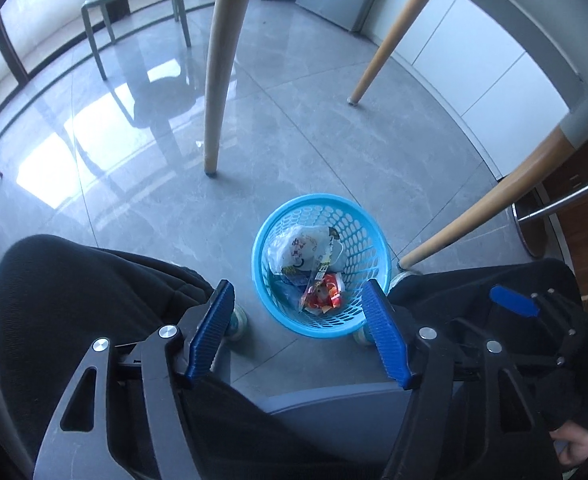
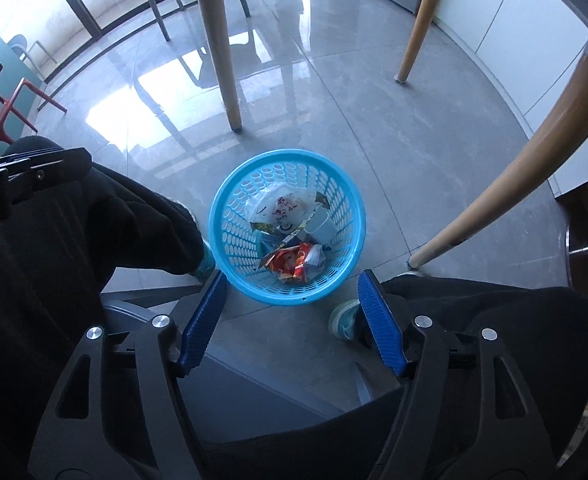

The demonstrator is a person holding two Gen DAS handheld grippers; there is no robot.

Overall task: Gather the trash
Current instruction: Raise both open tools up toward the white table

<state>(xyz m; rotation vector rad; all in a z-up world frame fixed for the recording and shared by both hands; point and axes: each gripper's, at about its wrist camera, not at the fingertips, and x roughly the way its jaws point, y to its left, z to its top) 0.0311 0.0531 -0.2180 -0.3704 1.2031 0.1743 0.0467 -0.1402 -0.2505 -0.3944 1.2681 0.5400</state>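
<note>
Grey tiled floor under wooden table legs. Blue mesh basket stands between the seated person's feet, within easy drop reach; wrappers and a white bag lie inside. Left gripper and right gripper hover above, fingers spread, empty, likely after a drop.

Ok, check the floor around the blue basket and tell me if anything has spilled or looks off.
Nothing stands out. The blue basket stands upright on the grey floor, with the wrappers and white bag inside it. No litter shows on the visible floor around it. Both the left gripper and right gripper are open and empty.
</note>
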